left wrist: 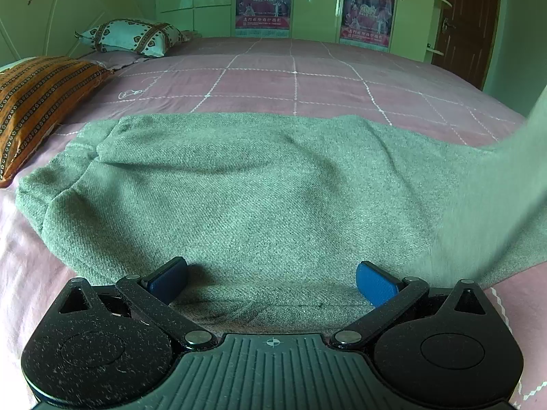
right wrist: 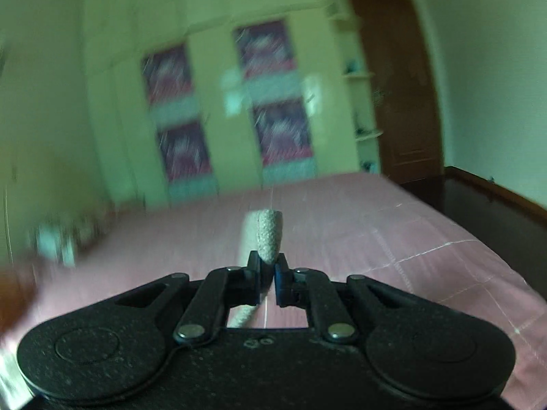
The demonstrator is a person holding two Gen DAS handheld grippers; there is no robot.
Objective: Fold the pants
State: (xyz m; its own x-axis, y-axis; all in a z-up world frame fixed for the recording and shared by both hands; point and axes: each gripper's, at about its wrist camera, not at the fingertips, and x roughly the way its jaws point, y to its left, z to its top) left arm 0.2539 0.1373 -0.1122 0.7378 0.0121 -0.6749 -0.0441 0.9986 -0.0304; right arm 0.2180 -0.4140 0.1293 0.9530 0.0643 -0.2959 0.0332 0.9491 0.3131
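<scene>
Grey-green woven pants (left wrist: 259, 191) lie spread across the near part of a pink checked bed (left wrist: 294, 78). My left gripper (left wrist: 271, 283) is open, its blue pads (left wrist: 374, 283) wide apart just above the pants' near edge, holding nothing. At the right of the left wrist view a blurred part of the pants (left wrist: 512, 177) rises off the bed. My right gripper (right wrist: 268, 273) is shut on a fold of the pants (right wrist: 268, 235), held well above the bed (right wrist: 376, 239); that view is motion-blurred.
An orange striped pillow (left wrist: 37, 102) and a patterned white pillow (left wrist: 133, 36) lie at the bed's left head end. A wardrobe with posters (left wrist: 263, 0) stands behind the bed, a brown door (left wrist: 468, 24) at the right. Dark floor (right wrist: 485, 212) runs beside the bed.
</scene>
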